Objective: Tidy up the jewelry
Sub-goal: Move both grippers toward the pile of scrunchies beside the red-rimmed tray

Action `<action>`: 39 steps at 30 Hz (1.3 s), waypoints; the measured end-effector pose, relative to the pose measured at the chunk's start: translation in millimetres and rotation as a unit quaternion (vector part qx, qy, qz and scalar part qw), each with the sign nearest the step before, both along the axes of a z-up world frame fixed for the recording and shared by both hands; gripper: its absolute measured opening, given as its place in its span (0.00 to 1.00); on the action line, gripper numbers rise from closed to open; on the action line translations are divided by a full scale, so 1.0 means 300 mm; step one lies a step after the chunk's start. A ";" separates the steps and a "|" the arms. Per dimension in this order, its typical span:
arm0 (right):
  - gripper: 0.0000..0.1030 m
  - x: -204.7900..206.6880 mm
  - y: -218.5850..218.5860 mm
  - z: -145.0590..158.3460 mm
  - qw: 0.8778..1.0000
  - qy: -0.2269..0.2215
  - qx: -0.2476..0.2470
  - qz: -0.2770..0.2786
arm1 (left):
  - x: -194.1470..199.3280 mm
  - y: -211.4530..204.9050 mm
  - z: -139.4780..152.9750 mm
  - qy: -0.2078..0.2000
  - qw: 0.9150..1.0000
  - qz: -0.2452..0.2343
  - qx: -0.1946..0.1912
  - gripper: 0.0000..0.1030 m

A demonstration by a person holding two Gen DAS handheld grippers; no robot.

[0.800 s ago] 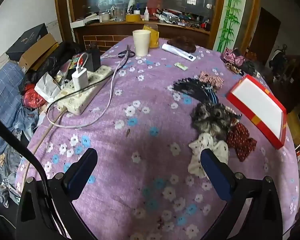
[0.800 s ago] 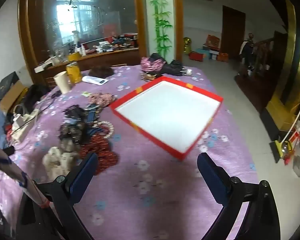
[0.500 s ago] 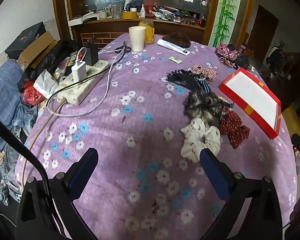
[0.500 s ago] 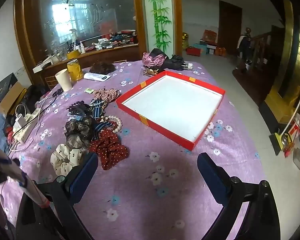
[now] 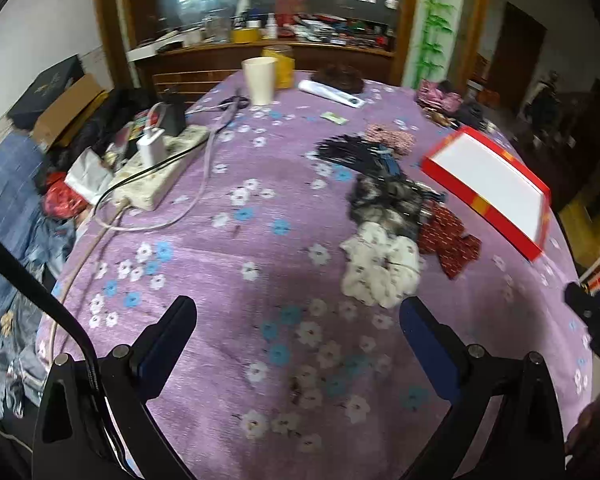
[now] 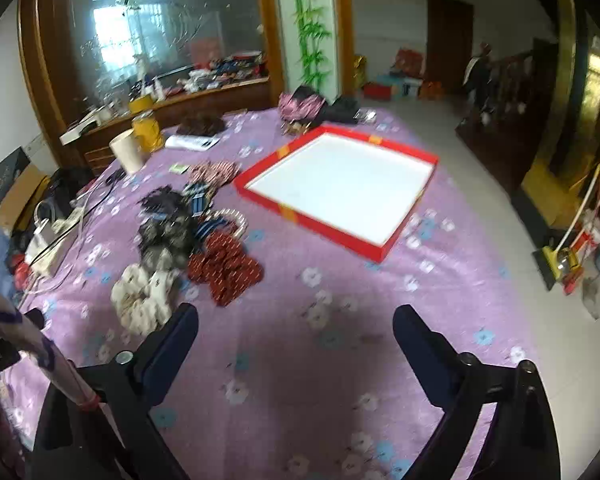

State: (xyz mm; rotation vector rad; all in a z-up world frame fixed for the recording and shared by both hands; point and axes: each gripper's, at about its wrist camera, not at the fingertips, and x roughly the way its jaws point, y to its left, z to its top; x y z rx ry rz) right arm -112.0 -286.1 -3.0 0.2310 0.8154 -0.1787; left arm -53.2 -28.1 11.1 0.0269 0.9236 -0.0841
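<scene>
target: cream scrunchie (image 5: 380, 270), nearest piece of the accessory pile on the table (image 5: 228, 280)
pile: grey-black scrunchie (image 5: 384, 200) behind it, dark red scrunchie (image 5: 448, 236) to its right, pearl bracelet (image 6: 232, 216) further in
destination: red tray (image 6: 340, 184), white inside, empty, beyond and right of the pile
left tool (image 5: 296, 316): jaws spread wide, nothing between them, touching nothing; cream scrunchie sits just ahead of its right finger
right tool (image 6: 296, 324): jaws spread wide, empty; cream scrunchie just off its left finger, tray well ahead
nearer hand: judgement, both close; left lines up slightly better
axis: scrunchie lumpy, no clear long axis; any approach angle should do
next: judgement, shift left tool right so the fingers straddle the scrunchie, then close
</scene>
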 end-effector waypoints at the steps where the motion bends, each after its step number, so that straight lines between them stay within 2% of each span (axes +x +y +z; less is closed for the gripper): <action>1: 0.93 -0.001 0.000 -0.008 1.000 0.005 0.004 0.006 | -0.006 -0.011 0.004 -0.003 1.000 -0.005 0.003 0.99; 7: 0.93 -0.013 0.018 -0.018 0.999 0.015 0.015 0.049 | -0.038 -0.072 0.032 -0.028 0.999 -0.035 0.014 0.99; 11: 0.93 -0.015 0.029 -0.032 0.998 0.036 0.000 0.057 | -0.044 -0.093 0.035 -0.028 0.999 -0.039 0.018 0.99; 13: 0.93 -0.019 0.016 -0.044 0.997 0.044 0.010 0.059 | -0.045 -0.100 0.034 -0.027 0.999 -0.039 0.022 0.99; 15: 0.87 -0.025 0.002 -0.044 0.997 0.044 0.016 0.058 | -0.050 -0.108 0.034 -0.028 0.999 -0.038 0.028 0.99; 19: 0.81 -0.040 -0.013 -0.027 0.999 0.024 0.011 0.043 | -0.061 -0.121 0.031 -0.028 0.998 -0.040 0.038 0.99; 21: 0.79 -0.032 -0.016 -0.034 0.998 0.028 0.013 0.047 | -0.064 -0.125 0.028 -0.027 0.998 -0.041 0.042 0.99; 24: 0.72 -0.001 -0.015 -0.064 0.997 0.053 0.012 0.057 | -0.068 -0.126 0.021 -0.023 0.998 -0.041 0.052 0.99; 27: 0.72 0.027 -0.021 -0.073 0.995 0.068 0.009 0.072 | -0.068 -0.124 0.010 -0.017 0.997 -0.039 0.064 0.99; 34: 0.72 0.085 -0.023 -0.051 0.995 0.063 0.008 0.082 | -0.051 -0.106 -0.033 0.011 0.996 -0.033 0.081 0.99; 39: 0.72 0.132 0.011 -0.072 0.994 0.067 0.013 0.091 | -0.025 -0.077 -0.054 0.029 0.997 -0.035 0.063 0.99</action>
